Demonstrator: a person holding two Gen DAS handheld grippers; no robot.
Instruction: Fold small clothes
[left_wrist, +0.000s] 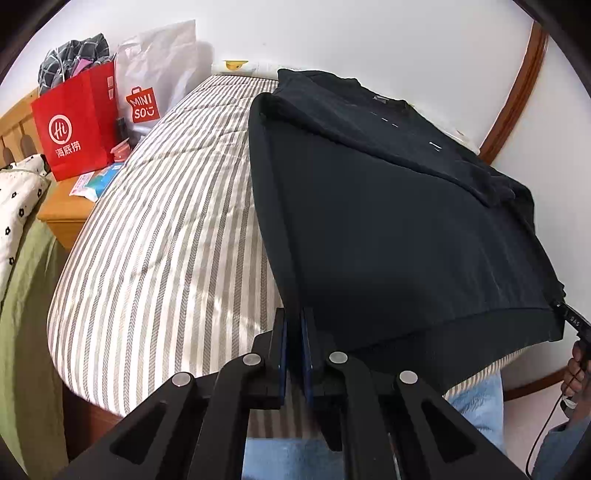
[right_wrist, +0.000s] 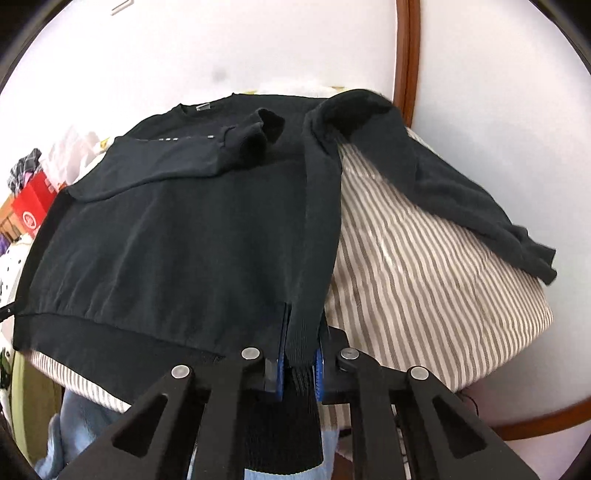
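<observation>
Black ribbed hem of the sweatshirt (right_wrist: 177, 236) is pinched in the right hand-held gripper (right_wrist: 300, 354), clenched on that near right corner. Left hand-held gripper (left_wrist: 294, 354) is clenched too, apparently on the near left hem corner, though the fabric between its pads is hard to see. The sweatshirt lies spread on the striped bed (left_wrist: 166, 221), one sleeve folded across the chest, the other trailing far right. Red bag (left_wrist: 79, 125) stands far left.
</observation>
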